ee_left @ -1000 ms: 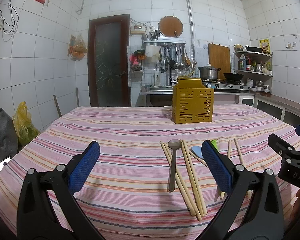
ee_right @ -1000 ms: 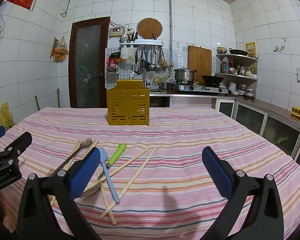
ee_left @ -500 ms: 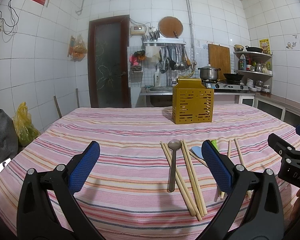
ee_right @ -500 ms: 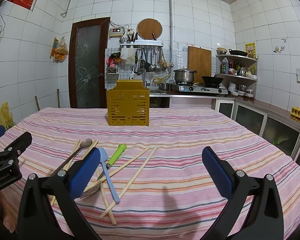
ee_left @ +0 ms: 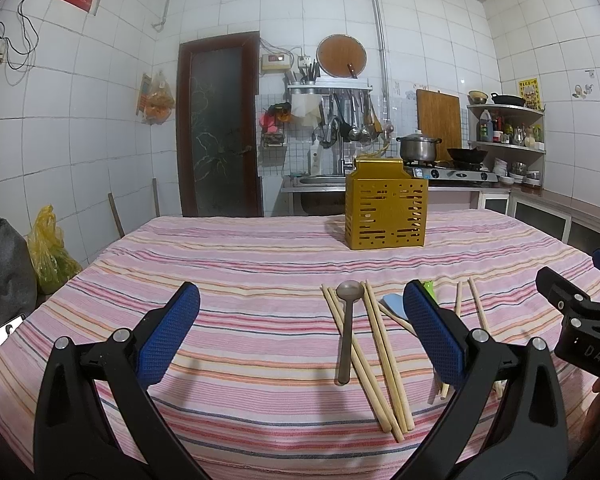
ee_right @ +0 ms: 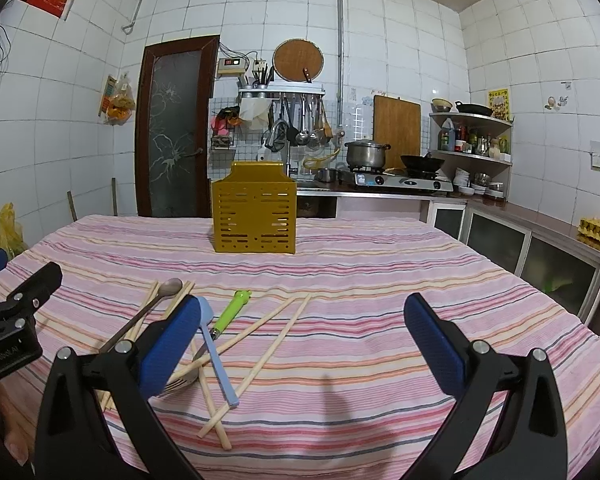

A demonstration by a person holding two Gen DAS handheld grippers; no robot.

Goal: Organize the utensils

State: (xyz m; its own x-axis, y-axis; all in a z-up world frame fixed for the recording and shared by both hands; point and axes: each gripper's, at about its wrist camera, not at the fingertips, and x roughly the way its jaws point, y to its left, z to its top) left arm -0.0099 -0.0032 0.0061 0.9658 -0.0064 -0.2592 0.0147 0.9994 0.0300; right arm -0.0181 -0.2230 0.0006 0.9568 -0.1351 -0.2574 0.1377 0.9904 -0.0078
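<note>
Surface (ee_left: 228, 256), left wrist view: striped pink cloth, wide bare stretch on the left side and toward the far edge. Yellow slotted holder (ee_left: 385, 214) upright near the far edge, well apart from the loose utensils. Metal spoon (ee_left: 346, 332) lying lengthwise among chopsticks (ee_left: 384, 356), right of centre near the front edge. Left tool (ee_left: 300, 336) low over the front edge, level, blue pads spread wide, nothing between them; its right pad hides part of a blue spoon (ee_left: 393, 303). Right tool's black body at the right border.

Surface, right wrist view: right half bare out to the right edge (ee_right: 540, 304). Holder (ee_right: 254, 208) at centre far. Utensils clustered front left: metal spoon (ee_right: 148, 312), blue spoon (ee_right: 216, 350), green-handled utensil (ee_right: 232, 312), fork (ee_right: 180, 382), crossed chopsticks (ee_right: 268, 344). Right tool (ee_right: 302, 340) low, level, pads spread wide, empty; its left pad overlaps the cluster. Left tool's black body at the left border.
</note>
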